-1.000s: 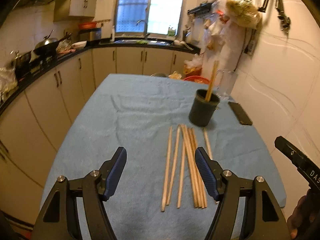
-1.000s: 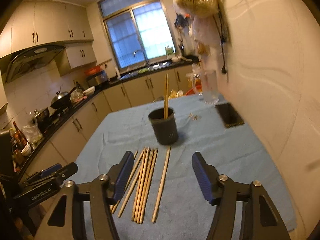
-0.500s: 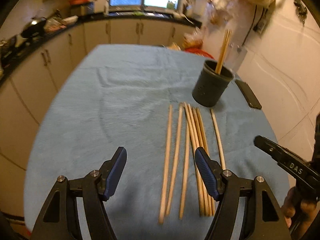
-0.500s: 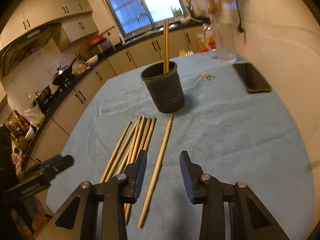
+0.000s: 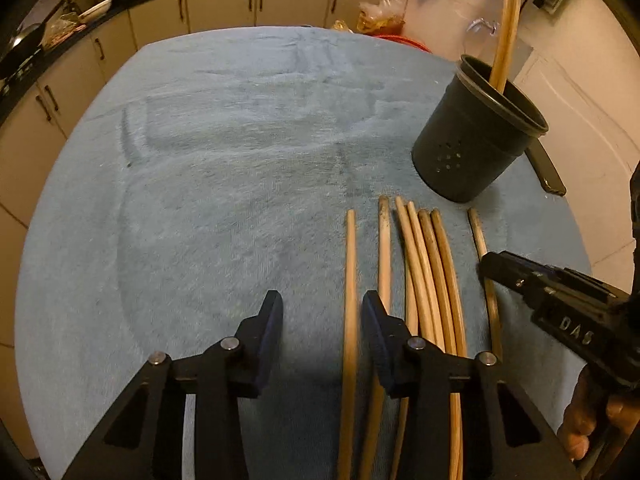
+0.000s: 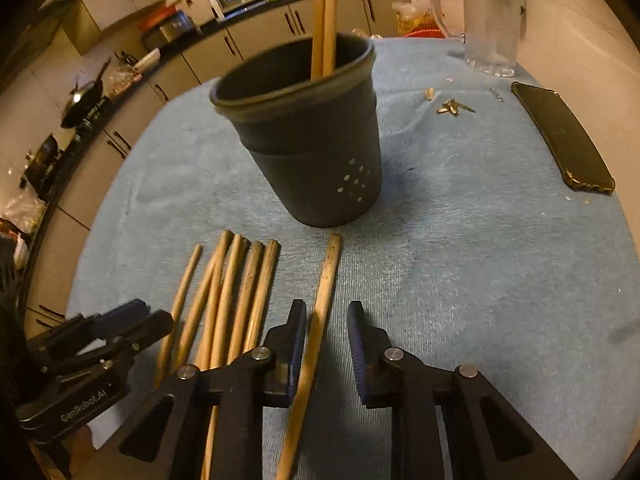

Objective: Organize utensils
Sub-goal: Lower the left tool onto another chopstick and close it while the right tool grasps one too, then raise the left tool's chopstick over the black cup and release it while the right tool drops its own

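Note:
Several wooden chopsticks (image 5: 424,272) lie side by side on the blue cloth, also in the right wrist view (image 6: 236,292). A dark utensil cup (image 5: 476,140) holds two upright chopsticks (image 5: 506,36); it stands just beyond the row (image 6: 312,136). My left gripper (image 5: 322,312) is open, low over the cloth, straddling the leftmost chopstick (image 5: 350,280). My right gripper (image 6: 326,320) is open, straddling the lone rightmost chopstick (image 6: 320,320). Each gripper shows in the other's view: the right (image 5: 560,304), the left (image 6: 92,344).
A black phone (image 6: 560,136) lies at the right edge of the blue table cloth (image 5: 200,184). A glass jug (image 6: 488,16) and small scraps (image 6: 452,108) sit behind the cup. Kitchen cabinets and counter run along the left and back; a wall is on the right.
Both grippers have dropped low toward the chopsticks and moved forward. Both jaws have narrowed, now each straddling one chopstick.

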The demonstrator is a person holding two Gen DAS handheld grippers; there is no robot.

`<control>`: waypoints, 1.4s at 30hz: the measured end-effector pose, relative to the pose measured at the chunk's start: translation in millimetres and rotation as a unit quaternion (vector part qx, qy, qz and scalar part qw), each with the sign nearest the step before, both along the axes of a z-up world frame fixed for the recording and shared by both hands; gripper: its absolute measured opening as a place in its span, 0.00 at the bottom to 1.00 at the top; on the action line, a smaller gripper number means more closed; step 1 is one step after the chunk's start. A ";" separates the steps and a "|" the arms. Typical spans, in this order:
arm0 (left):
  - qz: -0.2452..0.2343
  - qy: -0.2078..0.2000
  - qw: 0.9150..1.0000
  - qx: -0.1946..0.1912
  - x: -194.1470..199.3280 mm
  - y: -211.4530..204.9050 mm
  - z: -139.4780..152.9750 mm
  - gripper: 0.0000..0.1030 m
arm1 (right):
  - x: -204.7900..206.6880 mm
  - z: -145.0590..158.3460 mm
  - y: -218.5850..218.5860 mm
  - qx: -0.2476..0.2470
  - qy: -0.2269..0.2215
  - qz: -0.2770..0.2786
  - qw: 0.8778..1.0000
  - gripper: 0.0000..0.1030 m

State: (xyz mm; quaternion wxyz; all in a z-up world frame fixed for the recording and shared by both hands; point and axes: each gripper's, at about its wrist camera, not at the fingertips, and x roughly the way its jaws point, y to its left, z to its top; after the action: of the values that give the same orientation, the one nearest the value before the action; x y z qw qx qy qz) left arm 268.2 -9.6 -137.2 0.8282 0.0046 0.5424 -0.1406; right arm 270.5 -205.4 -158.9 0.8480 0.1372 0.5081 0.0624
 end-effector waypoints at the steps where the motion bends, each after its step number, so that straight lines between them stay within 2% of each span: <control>1: -0.003 -0.001 1.000 0.006 1.3 -2.5 -0.3 0.42 | 1.1 -1.7 1.4 -0.001 0.002 0.001 1.000 0.21; 4: -0.021 -0.008 0.999 0.047 5.3 -17.2 -1.7 0.42 | 1.7 -1.5 10.5 -0.034 -0.002 0.009 0.999 0.20; 7: -0.023 -0.013 0.996 0.086 10.8 -27.7 -1.7 0.34 | 6.5 0.0 18.4 -0.064 -0.001 0.016 0.998 0.15; 8: -0.019 0.000 0.996 0.085 14.3 -27.6 -0.8 0.27 | 7.8 0.3 19.0 -0.072 0.000 0.018 0.997 0.13; 9: -0.012 0.005 0.996 0.086 15.6 -26.8 -1.6 0.14 | 8.8 0.3 19.2 -0.074 0.000 0.021 0.997 0.12; 10: -0.004 0.007 0.996 0.088 16.7 -24.0 -1.6 0.11 | 8.2 0.2 18.1 -0.076 0.001 0.025 0.997 0.12; 14: -0.005 0.000 0.996 0.085 15.4 -22.4 -2.0 0.11 | -0.4 -0.2 12.1 -0.097 0.005 0.032 0.995 0.11; 16: -0.006 -0.003 0.996 0.091 16.4 -24.6 -2.3 0.11 | -0.5 -0.2 9.8 -0.096 0.008 0.030 0.995 0.10; 18: -0.005 -0.012 0.995 0.101 18.2 -31.2 -2.9 0.11 | 1.8 0.5 14.8 -0.114 0.009 0.034 0.993 0.10; 20: -0.006 -0.018 0.994 0.106 19.9 -34.0 -2.9 0.07 | 4.7 1.3 20.0 -0.126 0.004 0.041 0.991 0.09; 22: 0.010 -0.005 0.997 0.082 19.5 -26.7 -0.1 0.06 | 5.3 3.0 16.4 -0.101 -0.002 0.041 0.994 0.08; 23: 0.021 -0.008 0.997 0.070 15.0 -19.8 4.9 0.06 | 5.3 6.9 10.9 -0.068 -0.006 0.039 0.997 0.08; 24: 0.031 -0.027 0.998 0.056 7.3 -11.1 14.7 0.06 | -0.8 12.1 4.2 -0.052 -0.014 0.031 0.998 0.08; 26: 0.044 -0.075 0.996 0.037 -16.6 1.3 44.6 0.06 | -20.1 32.9 -7.2 -0.033 -0.060 0.022 0.997 0.08; 27: 0.050 -0.091 0.994 0.027 -26.7 6.2 56.8 0.06 | -36.0 49.0 -15.2 -0.011 -0.097 0.019 0.995 0.08; 30: 0.069 -0.135 0.988 -0.007 -63.3 20.0 93.2 0.06 | -70.4 80.0 -33.1 0.010 -0.163 0.002 0.987 0.08; 33: 0.082 -0.181 0.980 -0.017 -92.7 29.5 120.4 0.06 | -97.6 105.1 -37.1 0.024 -0.207 -0.011 0.978 0.08; 38: 0.100 -0.229 0.968 -0.010 -126.2 39.4 138.6 0.06 | -145.0 128.9 -44.0 0.020 -0.269 -0.034 0.962 0.08; 42: 0.097 -0.238 0.966 -0.015 -147.8 43.6 147.9 0.06 | -174.4 143.3 -46.4 0.025 -0.301 -0.041 0.952 0.08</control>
State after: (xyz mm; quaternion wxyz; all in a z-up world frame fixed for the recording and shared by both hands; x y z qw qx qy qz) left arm 120.4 34.0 10.8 0.9431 -0.0269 0.3253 -0.0629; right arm 96.1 -251.8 -15.5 0.9598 0.1538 0.2213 0.0785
